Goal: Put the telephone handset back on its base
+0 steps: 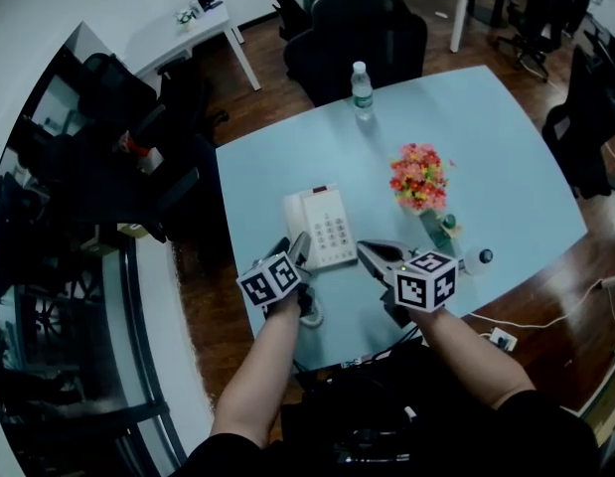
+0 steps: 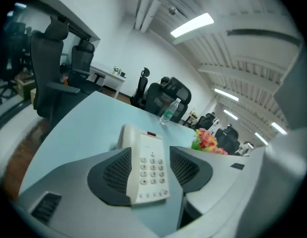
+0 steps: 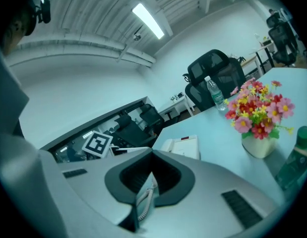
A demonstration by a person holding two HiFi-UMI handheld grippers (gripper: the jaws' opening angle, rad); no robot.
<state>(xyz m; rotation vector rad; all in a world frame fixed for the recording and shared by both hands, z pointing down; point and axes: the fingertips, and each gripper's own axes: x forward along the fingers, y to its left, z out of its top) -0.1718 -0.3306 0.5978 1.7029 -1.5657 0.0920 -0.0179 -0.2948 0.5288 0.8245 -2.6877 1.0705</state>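
Observation:
A white telephone (image 1: 323, 227) lies on the light blue table (image 1: 486, 157), its handset (image 1: 294, 215) lying along the base's left side. In the left gripper view the keypad (image 2: 151, 170) faces me and the handset (image 2: 126, 135) sits at the far left of the base. My left gripper (image 1: 293, 250) is at the phone's near left corner, open, with the phone's near end showing between its pads (image 2: 112, 175), apart from them. My right gripper (image 1: 367, 253) hovers by the phone's near right corner, its tips together. The coiled cord (image 3: 143, 201) shows below them.
A water bottle (image 1: 362, 89) stands at the table's far edge. A vase of pink and yellow flowers (image 1: 419, 177), a green bottle (image 1: 446, 229) and a small white object (image 1: 479, 257) sit to the right. Black office chairs (image 1: 367, 33) ring the table.

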